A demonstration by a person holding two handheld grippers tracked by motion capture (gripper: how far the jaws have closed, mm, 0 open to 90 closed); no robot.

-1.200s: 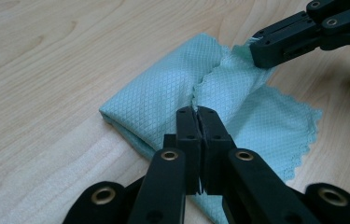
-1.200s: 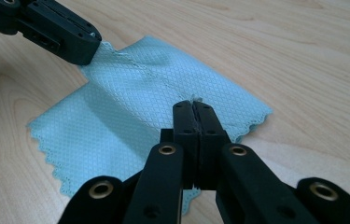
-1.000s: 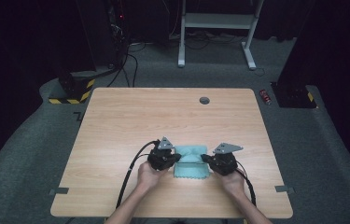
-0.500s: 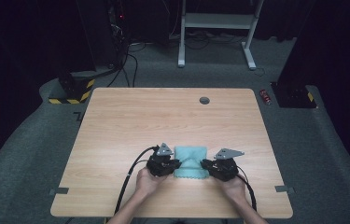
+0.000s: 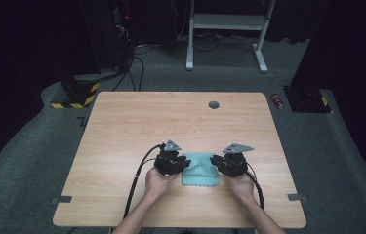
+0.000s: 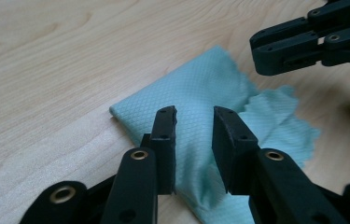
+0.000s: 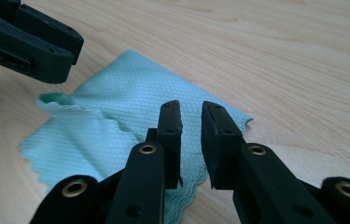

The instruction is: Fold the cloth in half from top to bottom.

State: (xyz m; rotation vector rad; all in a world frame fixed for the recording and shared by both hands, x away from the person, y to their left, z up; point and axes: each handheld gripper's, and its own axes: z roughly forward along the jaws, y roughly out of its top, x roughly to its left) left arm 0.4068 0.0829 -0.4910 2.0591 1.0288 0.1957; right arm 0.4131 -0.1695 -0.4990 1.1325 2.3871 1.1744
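A teal cloth (image 5: 199, 170) lies folded on the wooden table (image 5: 171, 122), its scalloped edges loose at the near side. My left gripper (image 5: 184, 165) hovers at its left edge and my right gripper (image 5: 214, 163) at its right edge, the two pointing toward each other. In the left gripper view the left gripper (image 6: 194, 123) has just been opening; the cloth (image 6: 196, 88) lies below the gap and no pad presses it. The right gripper (image 7: 191, 112) has also just opened, standing narrowly apart over the cloth (image 7: 130, 98), which it does not pinch.
A round grommet (image 5: 213, 105) sits near the table's far edge. Black cables trail from both grippers toward the near edge. Past the table, on the floor, are a yellow-black block (image 5: 75, 92), a white frame (image 5: 229, 22) and a small red item (image 5: 278, 101).
Both grippers stay at the cloth's two sides with only small shifts toward the near edge and back. The cloth keeps its place on the table.
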